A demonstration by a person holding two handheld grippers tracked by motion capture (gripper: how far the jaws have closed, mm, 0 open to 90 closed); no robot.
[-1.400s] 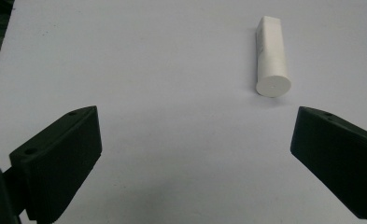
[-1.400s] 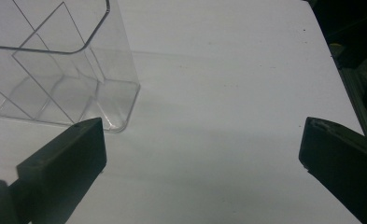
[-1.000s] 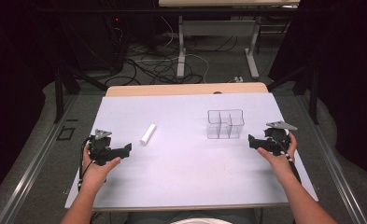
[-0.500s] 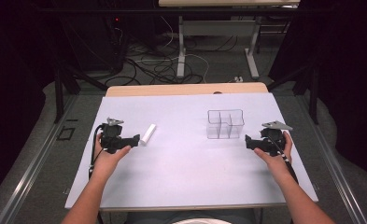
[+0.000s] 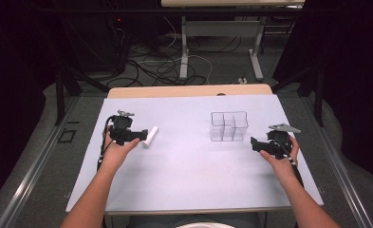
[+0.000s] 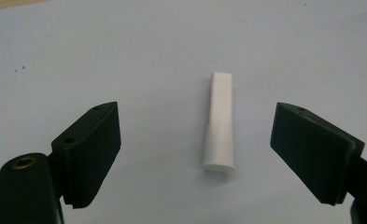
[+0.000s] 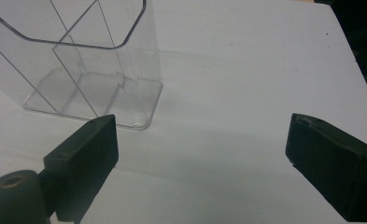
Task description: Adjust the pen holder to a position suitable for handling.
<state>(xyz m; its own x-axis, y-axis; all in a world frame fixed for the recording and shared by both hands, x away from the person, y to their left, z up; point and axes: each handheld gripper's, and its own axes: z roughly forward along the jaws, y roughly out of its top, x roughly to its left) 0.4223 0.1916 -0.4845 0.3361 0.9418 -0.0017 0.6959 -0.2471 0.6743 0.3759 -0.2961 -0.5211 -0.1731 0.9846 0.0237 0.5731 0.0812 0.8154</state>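
Note:
A short white tube (image 5: 150, 137) lies on the white table left of centre. My left gripper (image 5: 144, 133) sits just left of it, with its tips at the tube. In the left gripper view the tube (image 6: 220, 121) lies lengthwise between the jaws of the left gripper (image 6: 196, 116); they have just been closing a little, but the pads stand well clear of it. A clear divided box (image 5: 228, 126) stands right of centre. My right gripper (image 5: 254, 143) rests to its right, open; its jaws have just been closing with nothing between them. The same box (image 7: 78, 60) shows ahead and left of the right gripper (image 7: 202, 123).
The white table top (image 5: 189, 180) ends in a wooden strip (image 5: 189, 90) at the far edge. Beyond it are table legs and cables on a dark floor. My forearms come in from the near edge on both sides.
My left hand has moved rightward and away from the near edge, up to the white tube. My right hand has stayed beside the clear box.

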